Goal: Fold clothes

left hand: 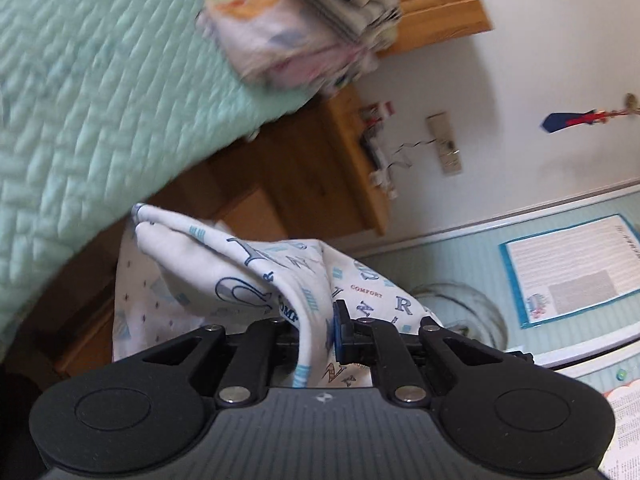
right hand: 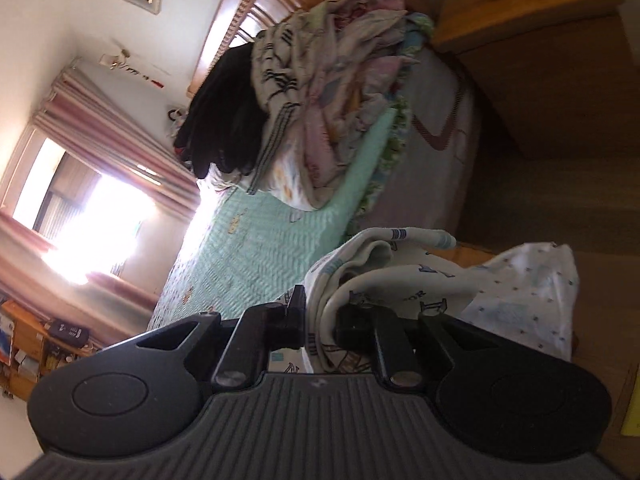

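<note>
A white garment printed with blue letters [left hand: 248, 276] hangs bunched in the air beside the bed. My left gripper [left hand: 316, 332] is shut on a fold of it, the cloth running down between the jaws. In the right wrist view the same white printed garment [right hand: 400, 272] drapes to the right, and my right gripper [right hand: 320, 320] is shut on another fold of it. Both views are strongly tilted. A pile of unfolded clothes [right hand: 332, 92] lies at the head of the bed, with a black garment [right hand: 224, 120] beside it.
The bed has a mint-green quilted cover [left hand: 88, 112] and a wooden headboard [right hand: 256, 8]. A wooden nightstand [right hand: 528, 4] with small items stands beside it. A window with pink curtains [right hand: 80, 208] is far off. The wooden floor [right hand: 540, 208] lies under the garment.
</note>
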The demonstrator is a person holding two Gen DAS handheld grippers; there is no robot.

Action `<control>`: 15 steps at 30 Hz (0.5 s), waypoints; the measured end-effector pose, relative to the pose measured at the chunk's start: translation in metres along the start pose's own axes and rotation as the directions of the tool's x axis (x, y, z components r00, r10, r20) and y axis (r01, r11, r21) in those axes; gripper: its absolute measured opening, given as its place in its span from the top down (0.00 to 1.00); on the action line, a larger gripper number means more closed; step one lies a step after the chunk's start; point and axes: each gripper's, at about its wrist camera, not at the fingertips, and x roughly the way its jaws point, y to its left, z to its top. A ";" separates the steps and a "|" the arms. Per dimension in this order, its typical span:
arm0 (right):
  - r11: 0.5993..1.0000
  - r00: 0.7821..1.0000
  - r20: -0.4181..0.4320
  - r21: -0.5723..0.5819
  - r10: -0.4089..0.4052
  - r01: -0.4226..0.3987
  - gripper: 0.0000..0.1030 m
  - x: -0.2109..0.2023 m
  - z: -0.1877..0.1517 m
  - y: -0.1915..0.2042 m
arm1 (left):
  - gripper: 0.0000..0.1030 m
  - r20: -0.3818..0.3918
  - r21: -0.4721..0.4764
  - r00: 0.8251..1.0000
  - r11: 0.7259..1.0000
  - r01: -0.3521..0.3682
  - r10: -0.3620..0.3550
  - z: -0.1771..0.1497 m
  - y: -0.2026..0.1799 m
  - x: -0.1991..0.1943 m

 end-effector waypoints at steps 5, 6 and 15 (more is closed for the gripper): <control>0.989 0.994 -0.025 0.100 -0.104 0.106 0.83 0.001 -0.020 -0.061 | 0.75 -0.082 0.016 0.983 0.987 -0.161 0.162 -0.016 0.029 0.037; 0.981 0.989 -0.046 0.128 -0.142 0.147 0.80 0.004 -0.026 -0.073 | 0.68 -0.087 0.017 0.976 0.980 -0.197 0.198 -0.017 0.035 0.039; 0.908 0.946 -0.109 0.267 -0.305 0.323 0.48 -0.021 -0.049 -0.119 | 0.25 -0.030 -0.010 0.941 0.941 -0.337 0.337 -0.009 0.055 -0.013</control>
